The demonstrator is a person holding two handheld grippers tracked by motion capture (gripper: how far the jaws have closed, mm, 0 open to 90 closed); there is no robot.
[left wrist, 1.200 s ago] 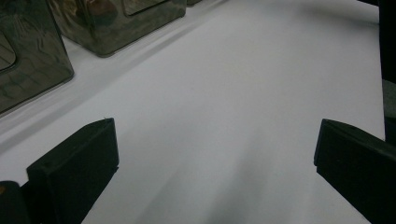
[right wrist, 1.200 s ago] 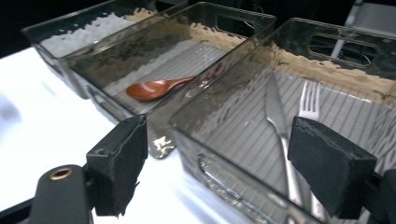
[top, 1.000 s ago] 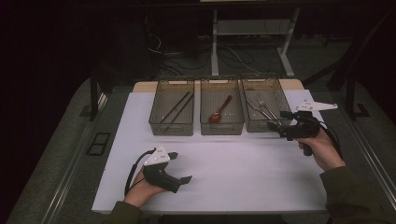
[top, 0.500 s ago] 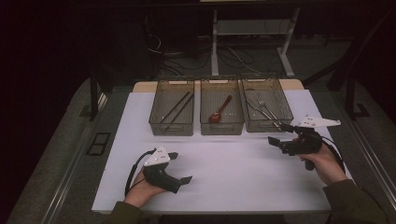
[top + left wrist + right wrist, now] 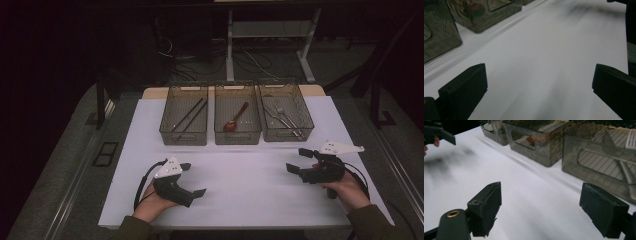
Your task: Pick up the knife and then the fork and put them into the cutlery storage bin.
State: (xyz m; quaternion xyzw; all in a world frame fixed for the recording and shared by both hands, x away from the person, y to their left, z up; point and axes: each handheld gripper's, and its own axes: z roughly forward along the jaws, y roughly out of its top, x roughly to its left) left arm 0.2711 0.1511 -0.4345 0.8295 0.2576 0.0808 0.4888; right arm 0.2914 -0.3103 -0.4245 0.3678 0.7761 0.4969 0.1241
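My right tool [image 5: 299, 161] hung low over the white desk [image 5: 240, 195], near its right edge and just in front of the right-hand basket [image 5: 286, 119], with its jaws spread wide and nothing between them. In the right gripper view those two black jaws stood well apart over bare white surface, and the basket with the metal cutlery [image 5: 624, 171] sat close ahead on the right. My left tool [image 5: 192, 180] rested on the desk toward the front left, held in my left hand [image 5: 150, 205], its jaws likewise spread and empty; the left gripper view showed only blank desk between them. Three wire baskets stood in a row along the far side of the desk, just beside one another: the left basket [image 5: 184, 121] held dark chopsticks [image 5: 189, 116], the middle basket [image 5: 237, 120] held a reddish spoon [image 5: 235, 119], and the right-hand one held a fork and other metal pieces [image 5: 282, 116]. Neither tool touched any basket.
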